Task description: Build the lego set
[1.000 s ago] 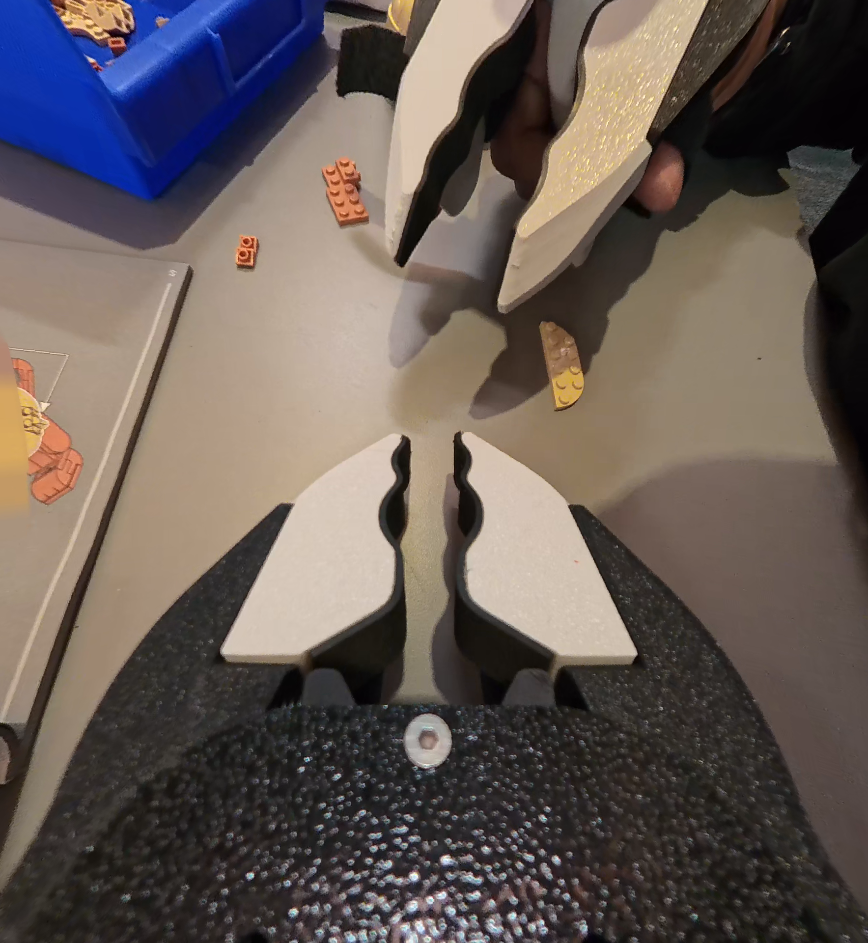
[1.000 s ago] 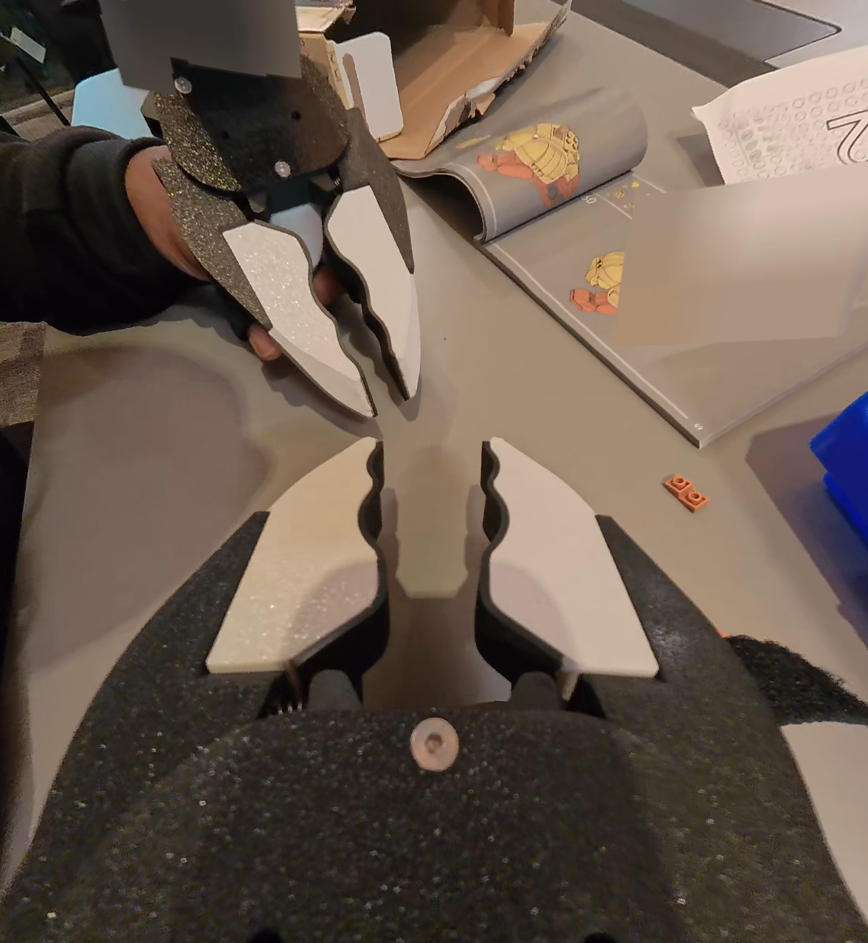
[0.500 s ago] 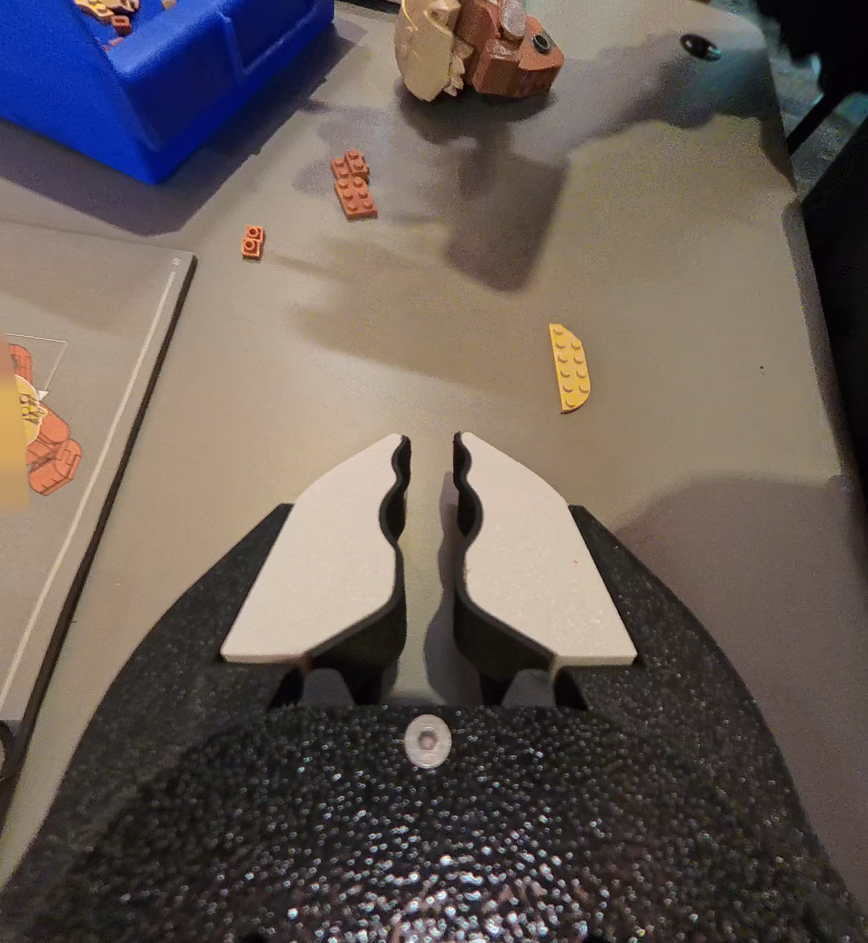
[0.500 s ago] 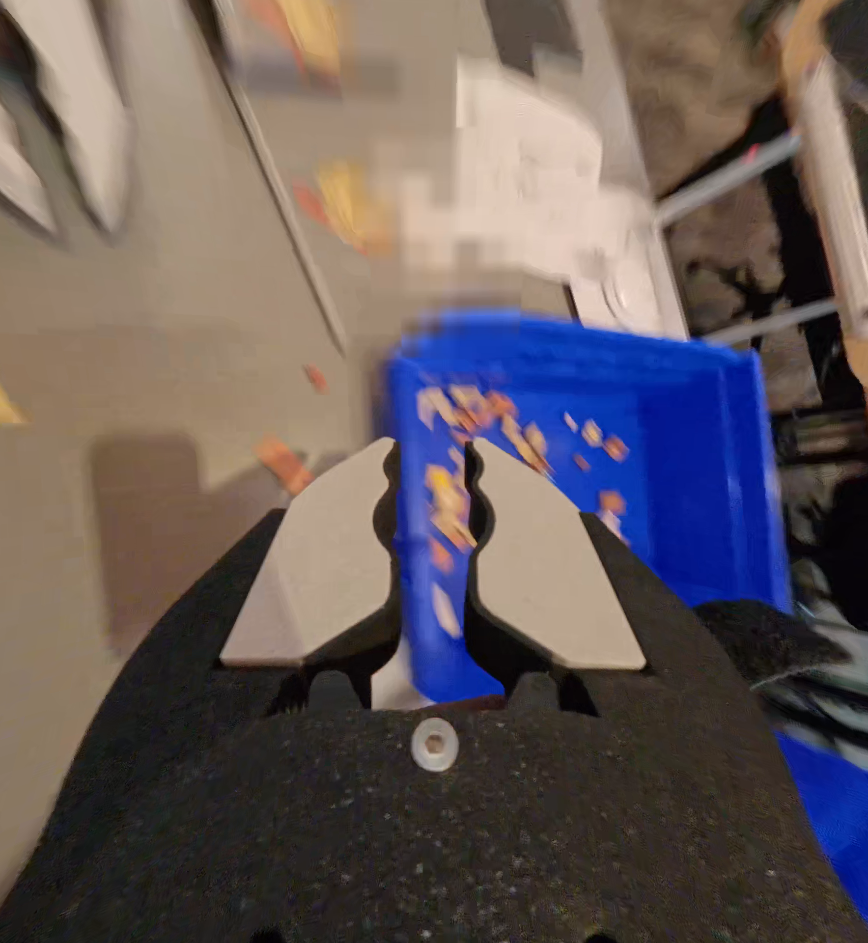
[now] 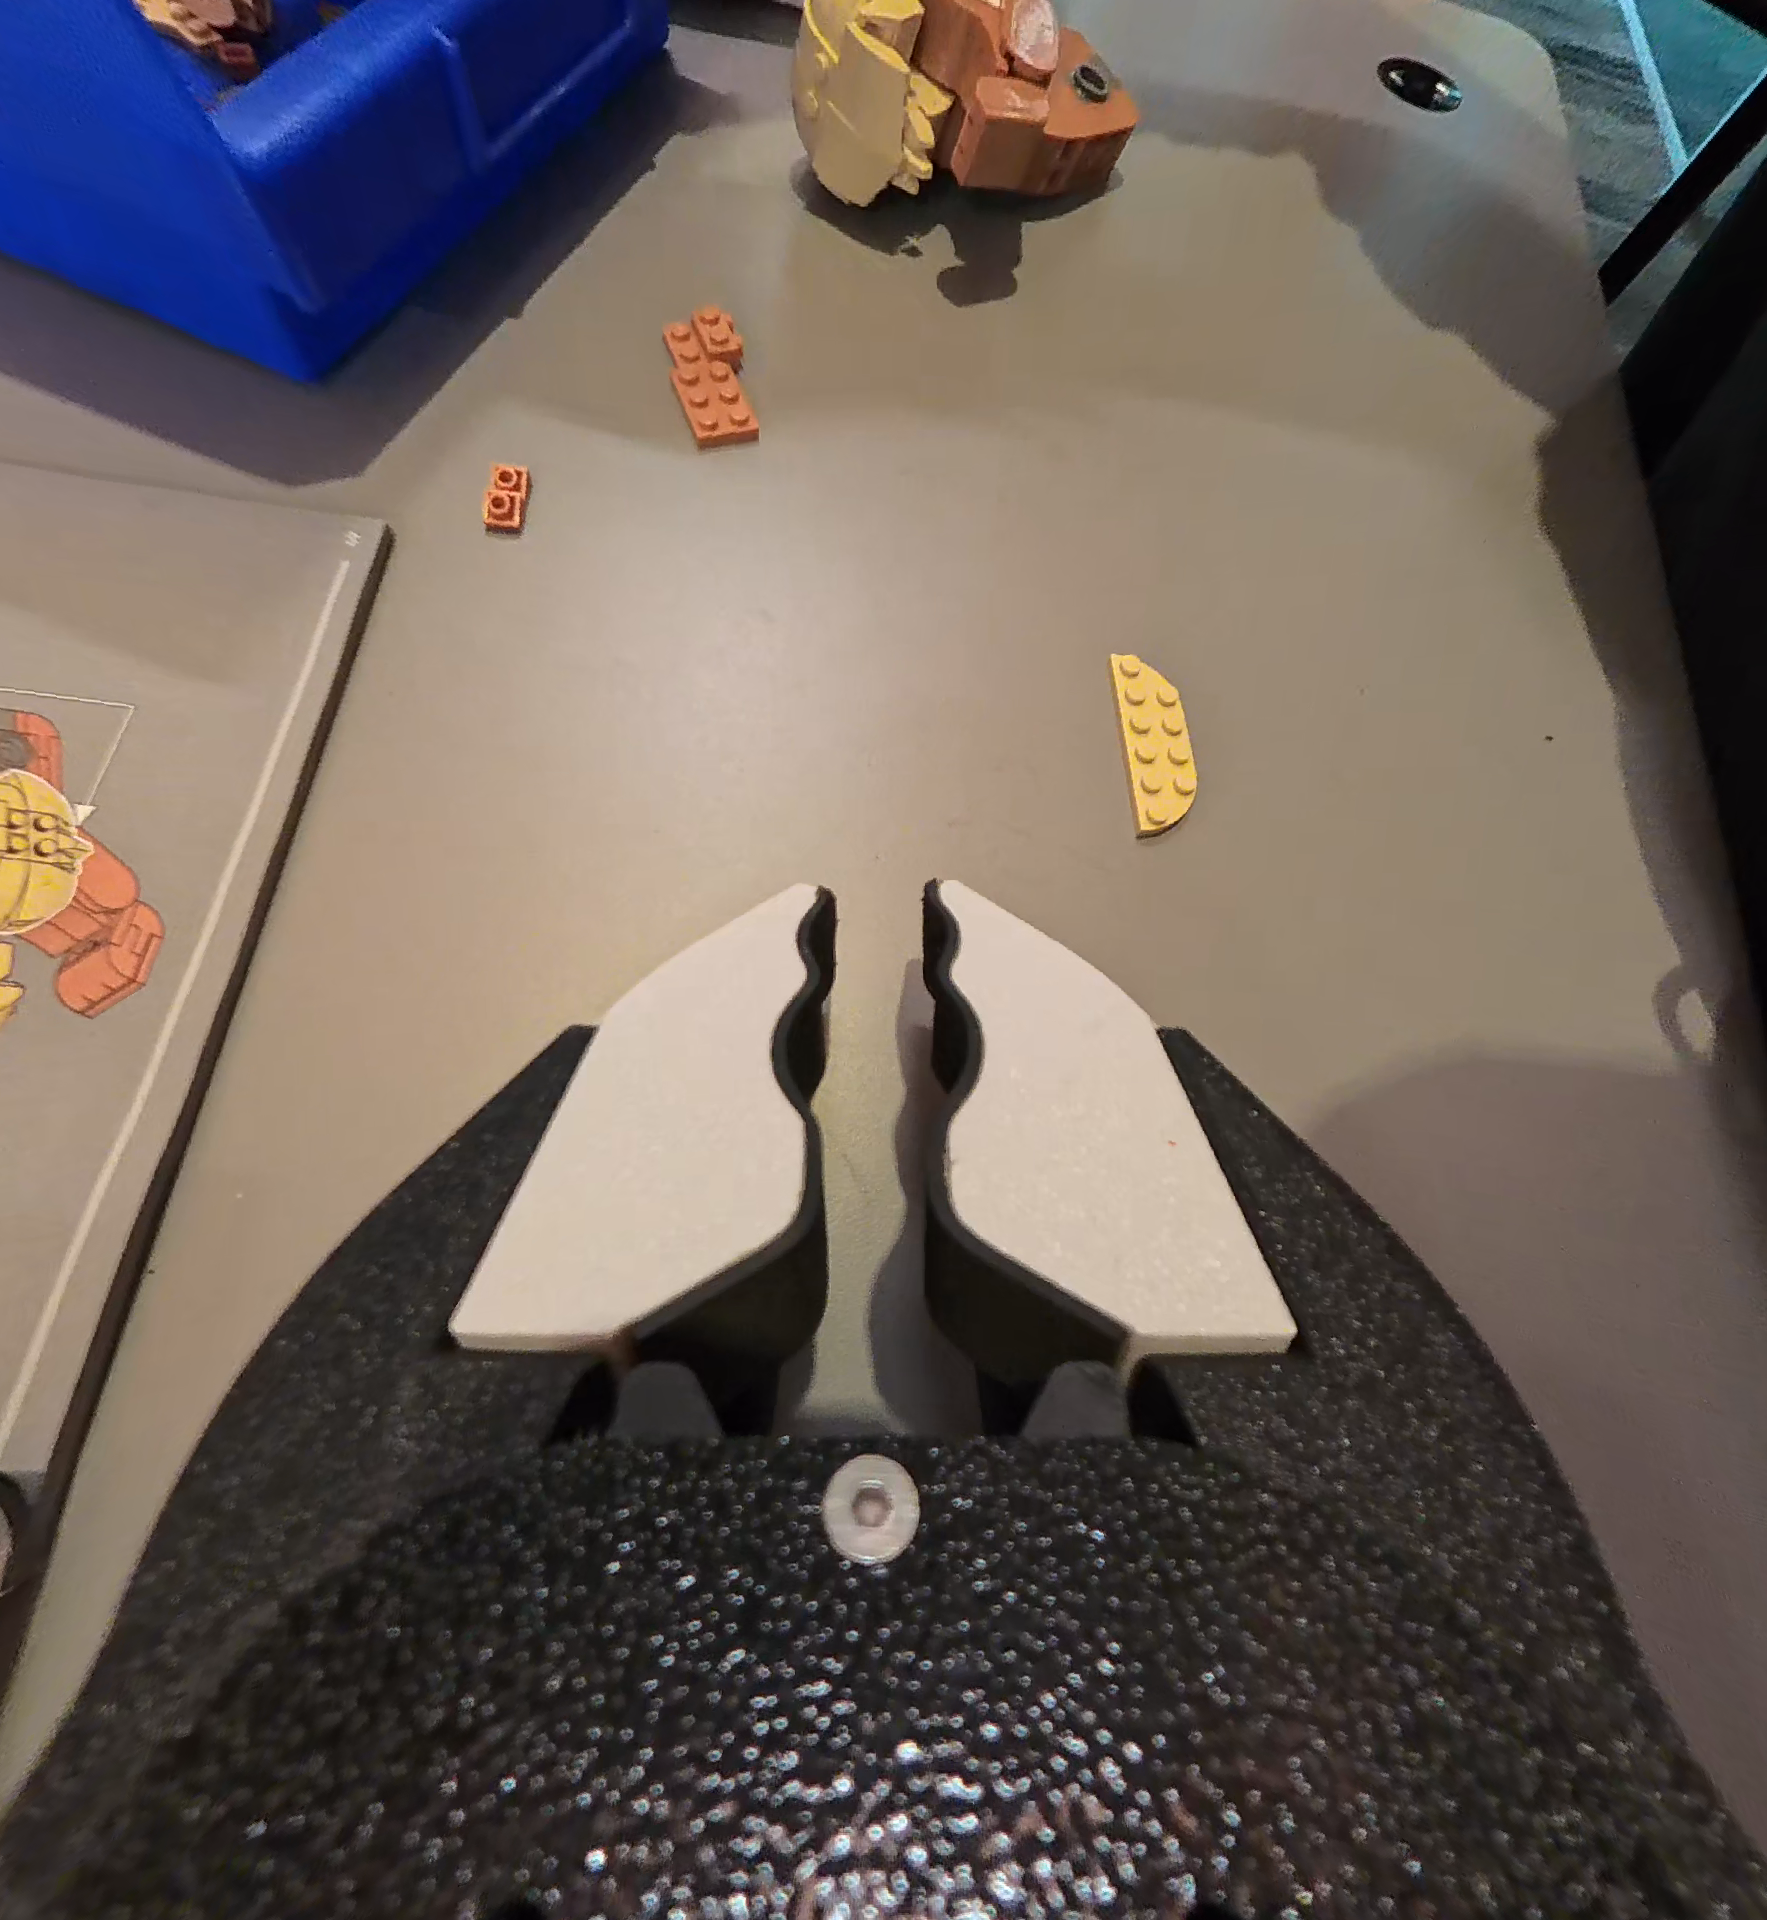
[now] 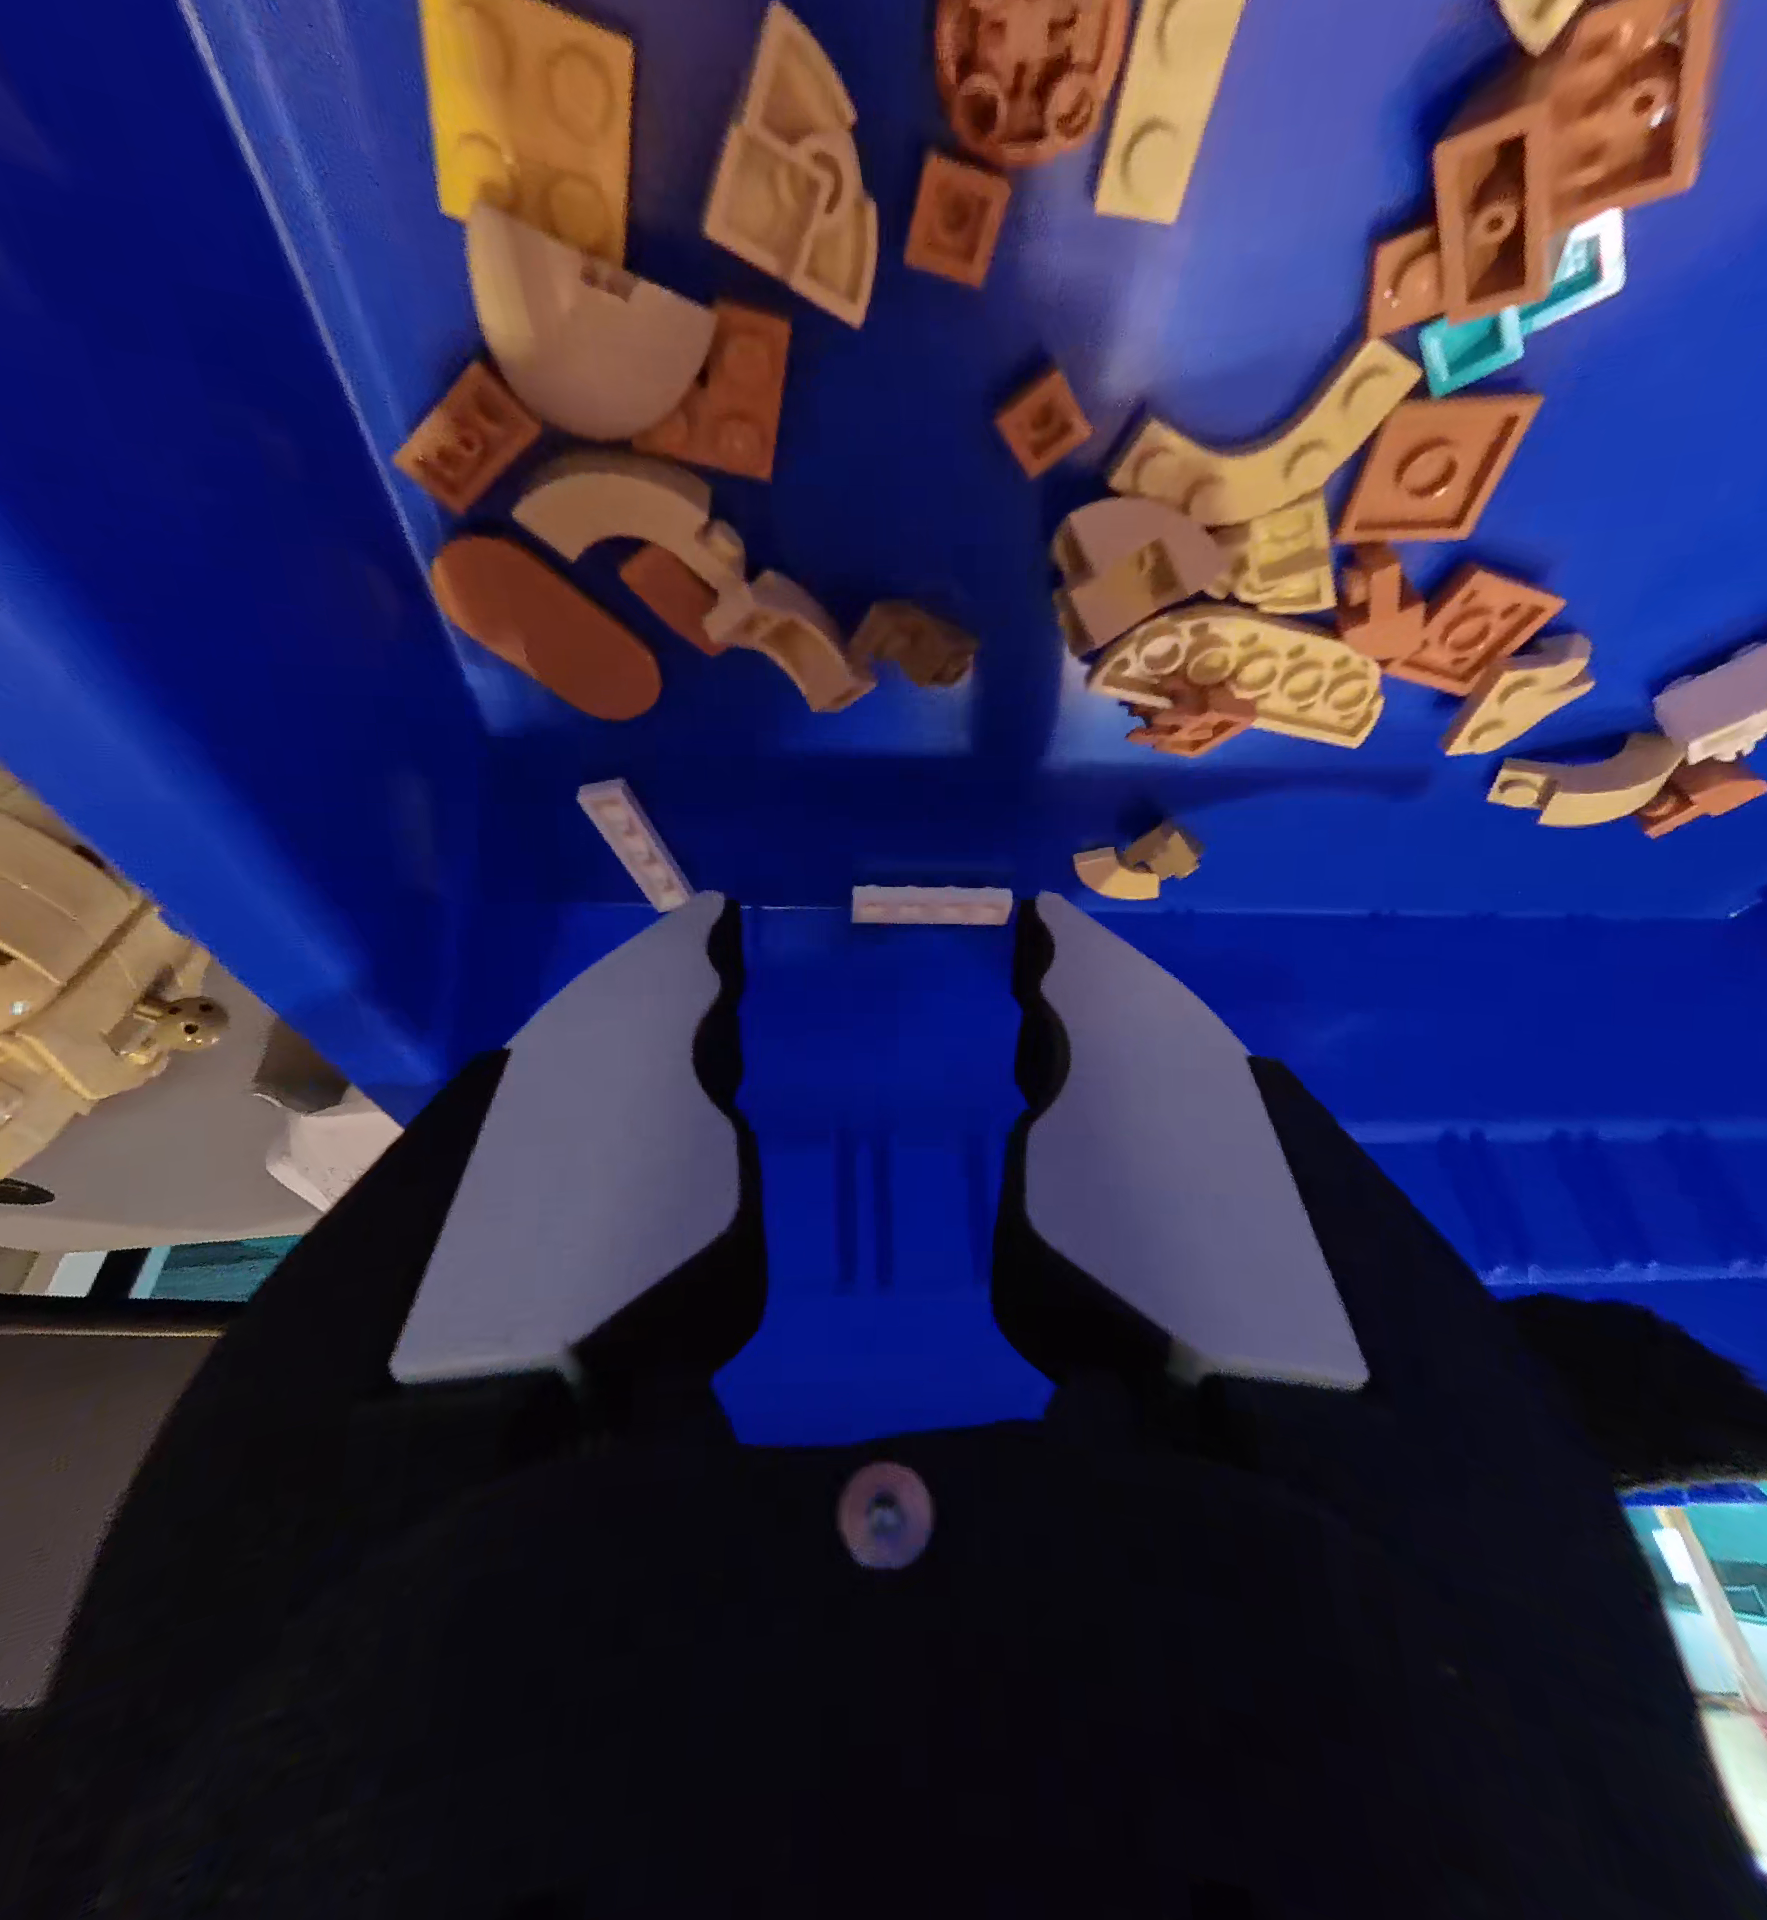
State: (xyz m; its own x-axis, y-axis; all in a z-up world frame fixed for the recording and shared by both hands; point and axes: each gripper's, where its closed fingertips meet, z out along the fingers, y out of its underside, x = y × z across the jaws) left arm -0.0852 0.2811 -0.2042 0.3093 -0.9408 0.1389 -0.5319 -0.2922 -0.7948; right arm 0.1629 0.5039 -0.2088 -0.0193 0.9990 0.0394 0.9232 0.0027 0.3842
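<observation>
Right wrist view: the right gripper [image 6: 874, 920] hangs spread and empty inside the blue bin [image 6: 235, 520], over jumbled bricks; closing there risks pinching two pieces together. Left gripper [image 5: 879, 904] sits slightly parted, empty, over the table [image 5: 962, 623], which bears one yellow half-round plate [image 5: 1156, 743], two orange pieces and one partial model [image 5: 962, 104].

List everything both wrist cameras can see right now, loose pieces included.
table: one, grey, under everything
blue bin: one, far left on the table
loose bricks: many, tan, brown and yellow with a few white and teal, on the bin floor
partly built model: one, tan and brown, far centre
brown plates: small cluster, near the bin
small orange plate: one, by the booklet corner
yellow half-round plate: one, right
instruction booklet: one, grey, left
left hand-held gripper: open, empty, above the table
right hand-held gripper: open, empty, over the bin
</observation>
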